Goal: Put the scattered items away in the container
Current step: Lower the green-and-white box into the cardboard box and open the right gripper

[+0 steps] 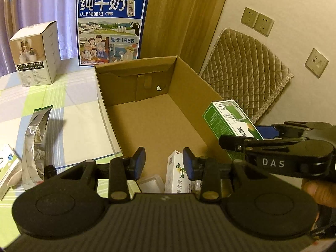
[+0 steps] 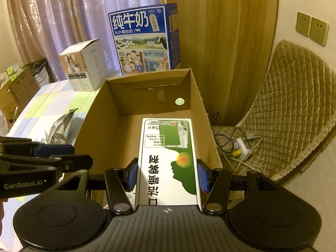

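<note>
Only the left view shows the left tool [image 1: 163, 161] apart, empty; right tool [image 2: 167, 175] clamps the green box [image 2: 168, 159] — lengthwise, pointing into the carton [image 2: 197, 96].

We find both views dim and warm-tinted, with a yellowish indoor cast and soft daylight filtering through the curtains [image 1: 31, 2] at the rear. Fisheye distortion bends straight lines towards the edges, where dark vignetting cuts the corners, and the wall sockets [image 1: 257, 22] lean noticeably. We note a soft shadow cast rightwards from the foil pouch [image 1: 35, 138] on the surface [image 1: 79, 109], mild blur on the fingertip [image 1: 319, 191] at the right edge of the left view, and slight glare on the milk carton [image 2: 145, 42].
</note>
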`<state>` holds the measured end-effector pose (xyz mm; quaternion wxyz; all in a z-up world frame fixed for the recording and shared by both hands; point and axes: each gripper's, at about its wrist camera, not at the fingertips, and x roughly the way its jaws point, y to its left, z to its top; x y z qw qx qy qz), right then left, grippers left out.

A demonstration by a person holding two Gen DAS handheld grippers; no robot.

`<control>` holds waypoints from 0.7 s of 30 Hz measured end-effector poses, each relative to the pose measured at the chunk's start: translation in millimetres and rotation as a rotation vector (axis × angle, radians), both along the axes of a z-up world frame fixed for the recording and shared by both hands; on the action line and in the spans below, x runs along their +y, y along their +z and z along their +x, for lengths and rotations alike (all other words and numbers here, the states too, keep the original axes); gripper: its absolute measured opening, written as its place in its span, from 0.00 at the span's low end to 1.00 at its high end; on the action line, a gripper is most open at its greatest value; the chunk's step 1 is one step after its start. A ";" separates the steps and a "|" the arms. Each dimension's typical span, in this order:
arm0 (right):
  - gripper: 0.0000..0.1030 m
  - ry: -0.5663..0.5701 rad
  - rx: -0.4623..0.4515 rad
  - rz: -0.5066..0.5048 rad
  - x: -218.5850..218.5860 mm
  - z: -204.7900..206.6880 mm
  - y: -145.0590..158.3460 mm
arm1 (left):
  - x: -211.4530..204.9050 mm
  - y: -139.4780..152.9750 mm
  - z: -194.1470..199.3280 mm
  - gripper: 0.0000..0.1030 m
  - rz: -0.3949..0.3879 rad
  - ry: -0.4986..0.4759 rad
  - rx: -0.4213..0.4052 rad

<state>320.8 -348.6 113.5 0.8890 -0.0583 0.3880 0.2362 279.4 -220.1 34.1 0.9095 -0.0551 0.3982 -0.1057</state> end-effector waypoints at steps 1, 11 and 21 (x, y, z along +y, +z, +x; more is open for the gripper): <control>0.51 -0.001 -0.001 0.000 0.8 0.1 0.4 | 0.3 -0.1 -0.2 0.32 0.001 -0.001 0.001; 0.67 -0.039 -0.044 0.038 -1.0 0.9 6.7 | 5.2 -0.4 -5.3 0.47 0.004 0.004 -0.004; 0.72 -0.067 -0.042 0.065 -13.6 -17.9 11.7 | 10.6 2.9 -17.4 0.50 0.013 0.008 -0.009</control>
